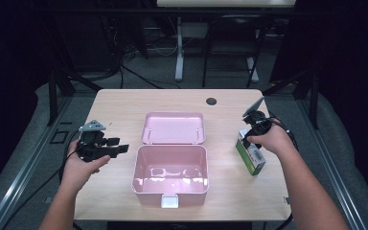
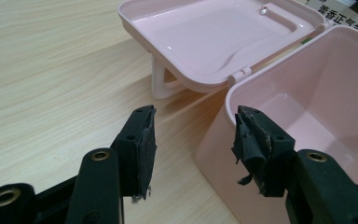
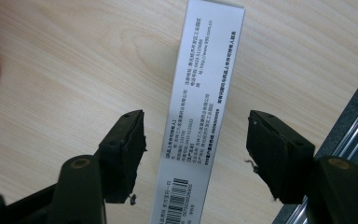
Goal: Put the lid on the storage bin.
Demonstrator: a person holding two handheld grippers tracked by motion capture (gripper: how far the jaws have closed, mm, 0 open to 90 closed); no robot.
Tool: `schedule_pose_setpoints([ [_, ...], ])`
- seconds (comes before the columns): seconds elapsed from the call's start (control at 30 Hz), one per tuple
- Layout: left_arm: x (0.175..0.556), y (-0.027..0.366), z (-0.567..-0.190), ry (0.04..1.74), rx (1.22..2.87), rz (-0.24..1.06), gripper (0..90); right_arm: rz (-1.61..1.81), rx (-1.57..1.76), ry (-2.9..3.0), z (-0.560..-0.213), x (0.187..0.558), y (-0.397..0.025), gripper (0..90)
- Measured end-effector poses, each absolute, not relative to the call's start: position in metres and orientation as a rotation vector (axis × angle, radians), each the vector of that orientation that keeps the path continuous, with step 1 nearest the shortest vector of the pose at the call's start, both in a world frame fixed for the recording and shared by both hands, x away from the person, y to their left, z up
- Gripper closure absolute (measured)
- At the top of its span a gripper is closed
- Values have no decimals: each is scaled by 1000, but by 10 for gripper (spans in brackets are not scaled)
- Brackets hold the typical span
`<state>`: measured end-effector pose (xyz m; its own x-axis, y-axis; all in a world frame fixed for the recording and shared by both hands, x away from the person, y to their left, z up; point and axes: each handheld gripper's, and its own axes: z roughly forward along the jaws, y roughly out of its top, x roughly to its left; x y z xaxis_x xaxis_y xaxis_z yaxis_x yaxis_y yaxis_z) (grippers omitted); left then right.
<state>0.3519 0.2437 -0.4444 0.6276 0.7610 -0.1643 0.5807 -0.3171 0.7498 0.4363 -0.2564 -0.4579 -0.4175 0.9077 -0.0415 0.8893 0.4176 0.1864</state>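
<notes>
Both jaws of the right claw [image 3: 196, 154] straddle the carton [image 3: 200, 121], untouching.

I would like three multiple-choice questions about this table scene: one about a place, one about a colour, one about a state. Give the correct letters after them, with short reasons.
1. Where does the small carton lie?
A. inside the box
B. on the table, right of the box
C. on the lid

2. What colour is the storage box?
A. pink
B. blue
C. white

3. How are the right gripper jaws?
A. shut on the carton
B. shut on nothing
C. open around the carton

Answers: 1 B, the high view shows it on the wood beside the box. 2 A, box and lid are pink. 3 C, gaps show on both sides.
</notes>
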Motion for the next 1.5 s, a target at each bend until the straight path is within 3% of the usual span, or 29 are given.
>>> schedule_pose_setpoints([
  [0.07, 352, 244, -445, 1052, 2020, 283, 480, 206, 1612, 2542, -459, 437, -256, 320],
  [0.2, 352, 245, -445, 1060, 2010, 281, 479, 181, 1621, 2548, -462, 439, -254, 317],
  [0.47, 353, 246, -445, 1060, 2009, 277, 477, 122, 1680, 2571, -472, 445, -251, 466],
  [1.5, 354, 246, -447, 1063, 2014, 281, 477, 44, 1746, 2559, -488, 449, -250, 597],
])
